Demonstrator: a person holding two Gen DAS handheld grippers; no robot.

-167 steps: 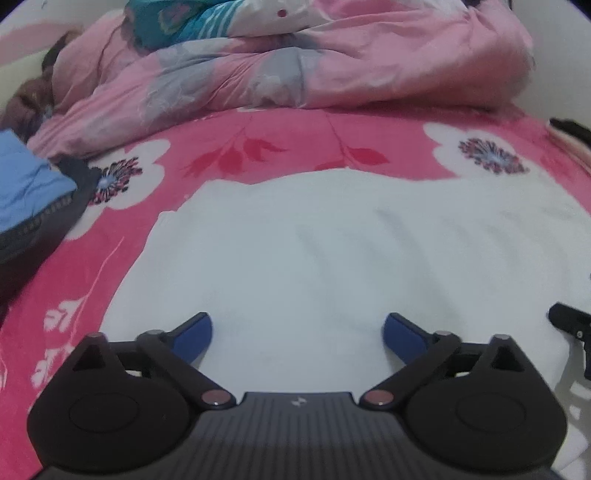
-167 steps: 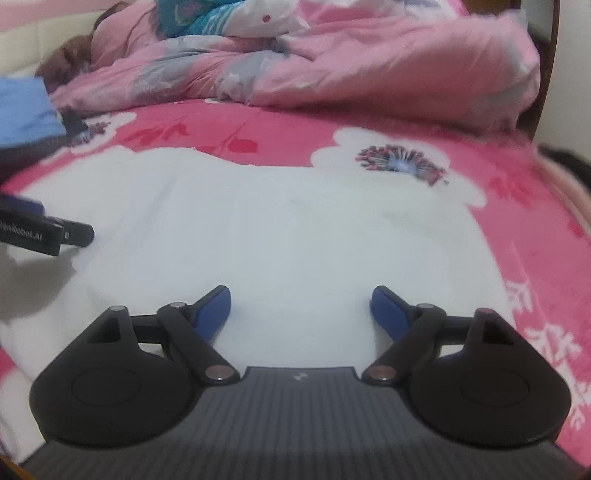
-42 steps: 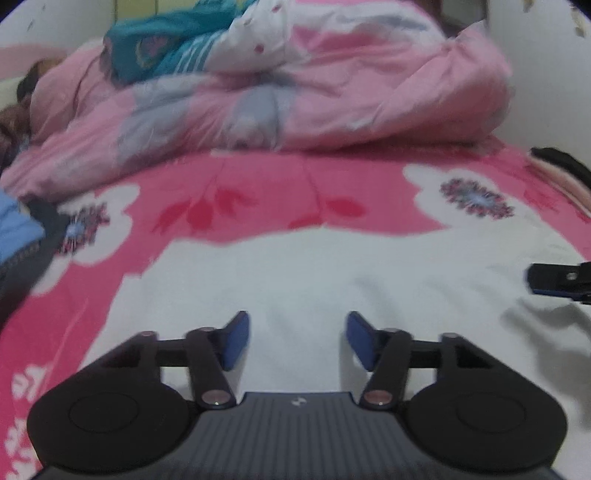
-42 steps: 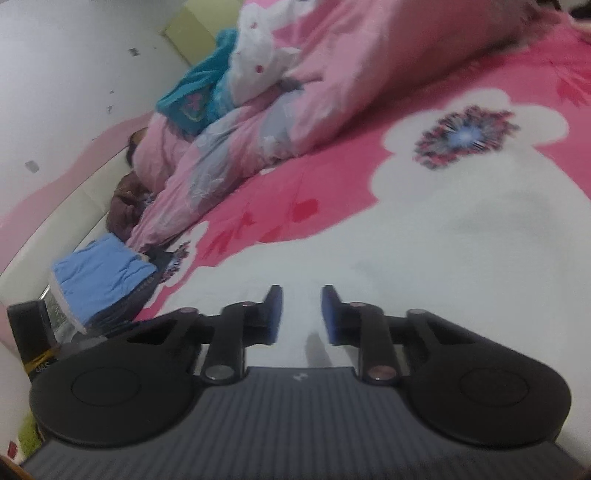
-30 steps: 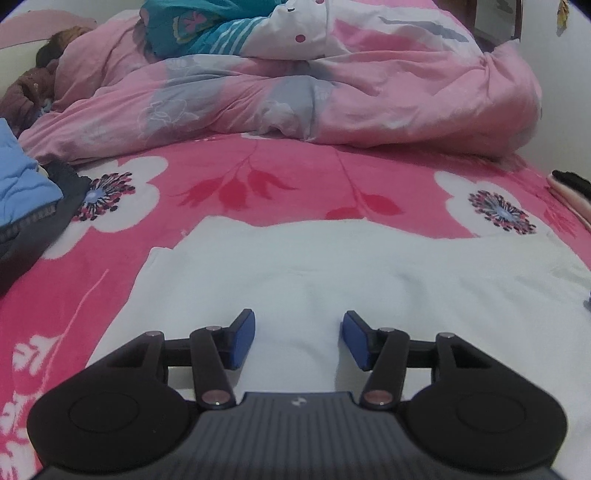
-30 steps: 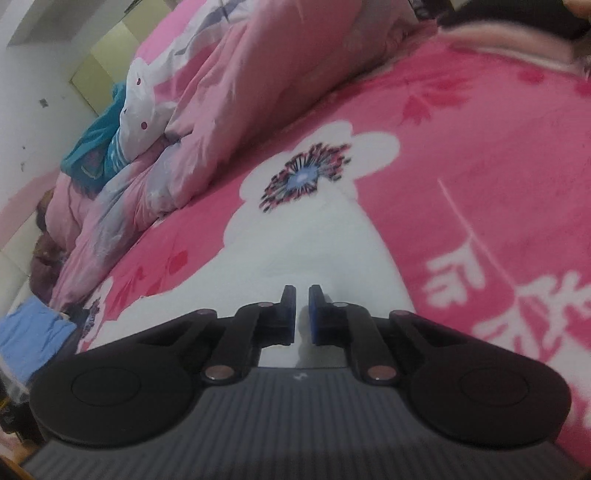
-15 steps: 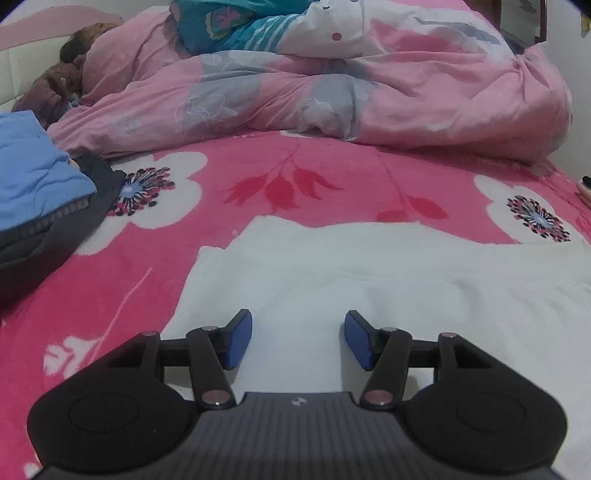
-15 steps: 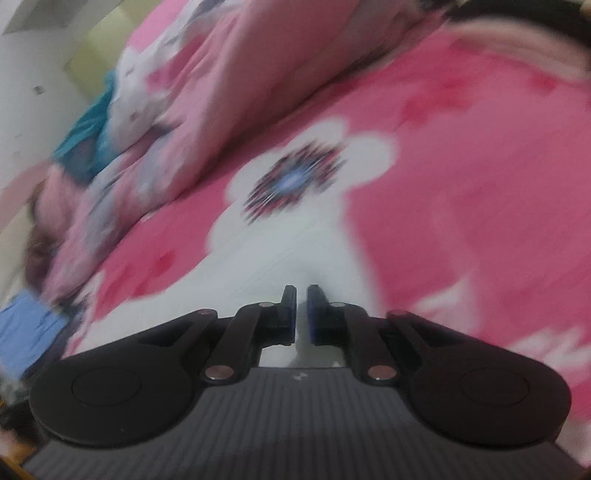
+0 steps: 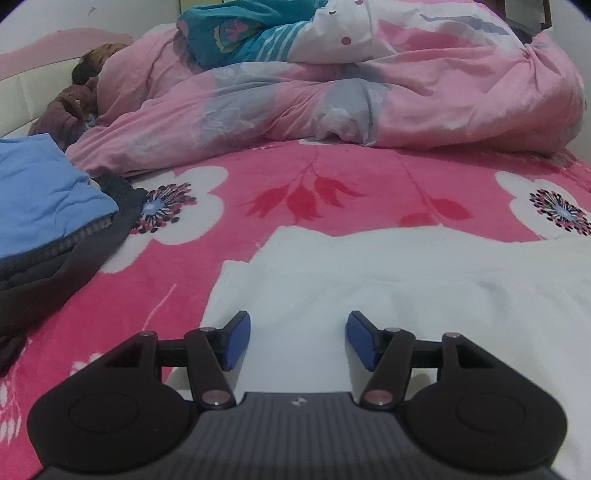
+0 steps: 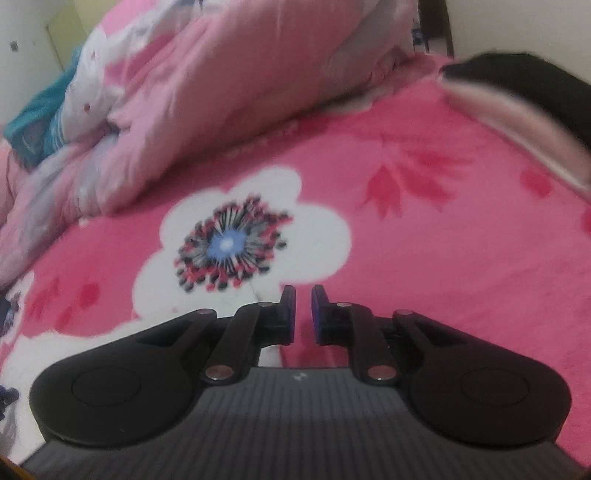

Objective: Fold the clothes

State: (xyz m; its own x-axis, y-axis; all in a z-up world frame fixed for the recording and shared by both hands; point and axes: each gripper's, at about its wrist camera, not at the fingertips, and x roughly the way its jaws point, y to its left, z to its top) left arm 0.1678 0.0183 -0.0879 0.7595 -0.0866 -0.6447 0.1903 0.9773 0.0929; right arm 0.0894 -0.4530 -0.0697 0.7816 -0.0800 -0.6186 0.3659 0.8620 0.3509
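Observation:
A white garment (image 9: 406, 280) lies flat on the pink flowered blanket (image 9: 332, 177). My left gripper (image 9: 297, 339) hovers open just above the garment's left part, near its left edge, with nothing between the blue pads. In the right wrist view, my right gripper (image 10: 303, 314) is shut to a sliver, low over the blanket beside a printed flower (image 10: 229, 243). A scrap of the white garment (image 10: 268, 352) shows right under its fingers, and more of it trails off to the lower left. The pinch point itself is hidden.
A rumpled pink quilt (image 9: 332, 92) with a teal cloth (image 9: 229, 33) fills the far end of the bed. Folded blue clothes (image 9: 40, 192) sit on a dark garment (image 9: 44, 258) at the left. A dark and pale cloth (image 10: 517, 81) lies at the bed's right edge.
The right gripper closed over the garment's right edge and has swung right, toward the printed flower. The left gripper narrowed slightly and slid left toward the garment's left edge, staying open.

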